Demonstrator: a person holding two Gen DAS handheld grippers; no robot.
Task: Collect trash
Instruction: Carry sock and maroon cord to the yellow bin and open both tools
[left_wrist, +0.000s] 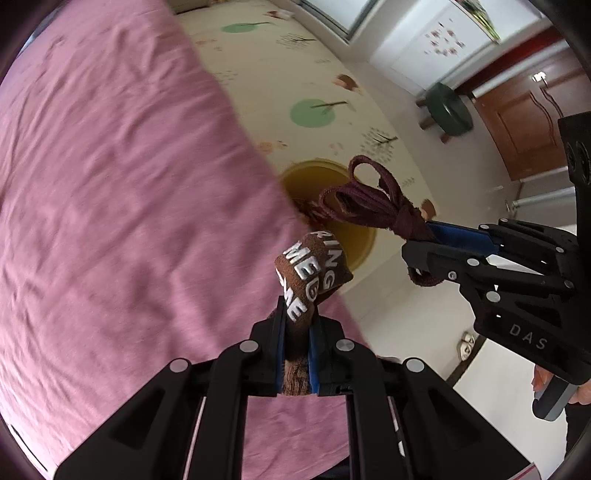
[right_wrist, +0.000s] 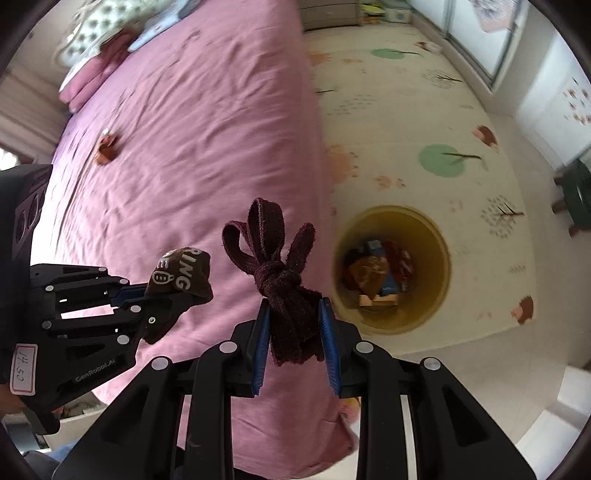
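1. Brown fabric strip (left_wrist: 314, 273) with white lettering sits pinched in the left gripper (left_wrist: 297, 354); its jaws are closed tight on the lower end, and the printed end stands free above the pads.
2. Right gripper (right_wrist: 295, 332) holds a dark maroon knotted cord (right_wrist: 280, 277); its jaws clamp the tails below the knot, with the loops standing free above.
3. Both items hang over the edge of the pink bed (right_wrist: 184, 147), near the yellow bin (right_wrist: 436, 236) that stands on the patterned floor mat (right_wrist: 406, 110). The bin already holds assorted wrappers and scraps.
4. One further small brown scrap (right_wrist: 107, 147) lies on the bed, well apart from both grippers, not yet collected.
5. Handling judgement: both held pieces look light, soft and limp. They cannot break or slip easily, but may cling to the blue pads on release and drift off line when dropped.
6. Grip judgement: holds at the bunched ends appear sound. For the knotted cord, the knot or the tails just below it give the firmest purchase.
7. Step in hand, as judged: carrying both pieces to the bin mouth for dropping.
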